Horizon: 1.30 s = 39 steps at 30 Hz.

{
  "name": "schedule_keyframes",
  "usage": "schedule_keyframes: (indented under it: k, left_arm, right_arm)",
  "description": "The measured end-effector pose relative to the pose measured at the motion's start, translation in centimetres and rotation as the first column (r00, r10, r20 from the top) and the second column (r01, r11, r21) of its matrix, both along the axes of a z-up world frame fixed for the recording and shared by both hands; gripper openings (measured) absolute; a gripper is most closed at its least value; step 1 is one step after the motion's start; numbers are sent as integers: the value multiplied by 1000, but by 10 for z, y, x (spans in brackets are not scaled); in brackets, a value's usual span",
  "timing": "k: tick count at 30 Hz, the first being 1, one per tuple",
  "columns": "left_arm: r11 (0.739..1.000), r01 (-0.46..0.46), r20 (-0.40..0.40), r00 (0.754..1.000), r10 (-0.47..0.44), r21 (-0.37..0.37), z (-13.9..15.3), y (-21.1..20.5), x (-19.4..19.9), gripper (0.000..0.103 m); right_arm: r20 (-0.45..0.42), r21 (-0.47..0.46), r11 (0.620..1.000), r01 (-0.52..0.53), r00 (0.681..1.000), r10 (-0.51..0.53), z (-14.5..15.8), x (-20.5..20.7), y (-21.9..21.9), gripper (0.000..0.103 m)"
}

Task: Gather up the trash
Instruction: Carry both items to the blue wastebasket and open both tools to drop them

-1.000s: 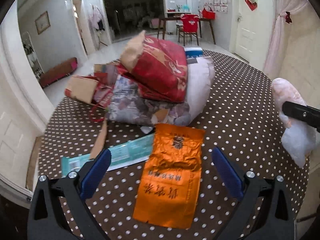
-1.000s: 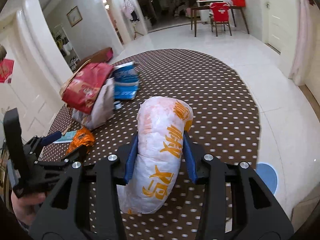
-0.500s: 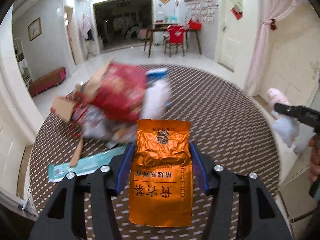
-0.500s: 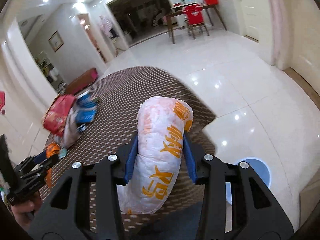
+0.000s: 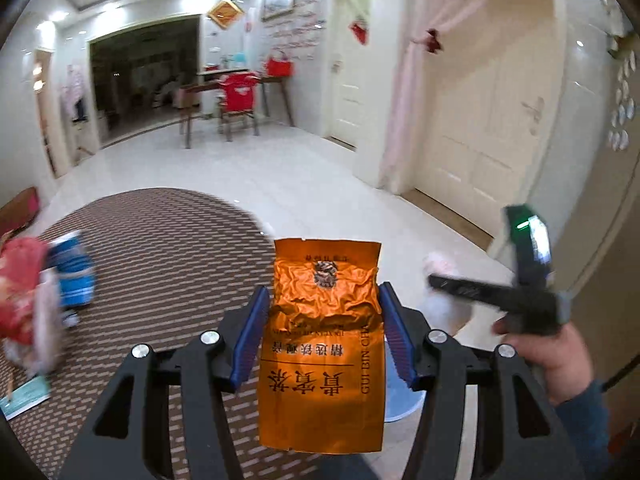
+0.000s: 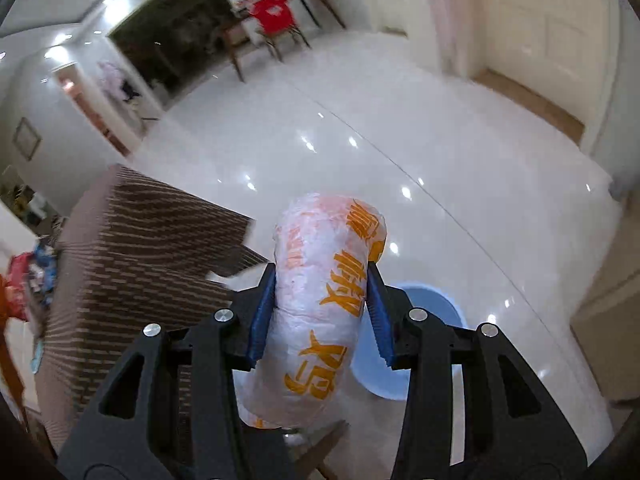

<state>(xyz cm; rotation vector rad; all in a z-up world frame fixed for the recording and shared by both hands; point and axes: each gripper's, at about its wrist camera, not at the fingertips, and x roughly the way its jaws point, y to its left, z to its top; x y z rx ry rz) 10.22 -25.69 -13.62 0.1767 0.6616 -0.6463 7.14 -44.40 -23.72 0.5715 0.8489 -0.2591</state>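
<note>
White glossy floor (image 6: 460,168) lies below both tools: your left gripper (image 5: 325,312) pinches the orange foil pouch (image 5: 323,344), your right gripper (image 6: 321,298) pinches the white printed bag (image 6: 320,312) above the blue bin (image 6: 436,308)

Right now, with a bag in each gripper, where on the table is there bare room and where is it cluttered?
The dotted tablecloth is bare from its rounded far edge to the left gripper holding the orange packet. The crowded part is the far left: the red bag, blue pack and a leaflet bunch there. The floor around the blue bin is open.
</note>
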Motion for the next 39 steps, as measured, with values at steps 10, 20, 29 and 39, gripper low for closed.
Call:
schedule_keyframes:
  k: [10,20,29,39]
  left_arm:
    - [987,116,-136,986,-101,112,-84,-116,8,55]
    - [950,208,-331,935,-123,232,-193,-199,41,56]
    - [946,200,-302,946,-118,257,-190,-201,41,91]
    - [974,152,-140,982,-128,170,-108,-160,17,94]
  right_arm:
    - [-173,130,989,64,984,-41,-109,10,-54,60]
    - [-134,163,959,230,969,-209,-99,-41,-99,79]
    - [1,155,944,291,955,-295,-55,-78,-107,93]
    - [102,52,950,307,945,-311,-10,-71,-76,97]
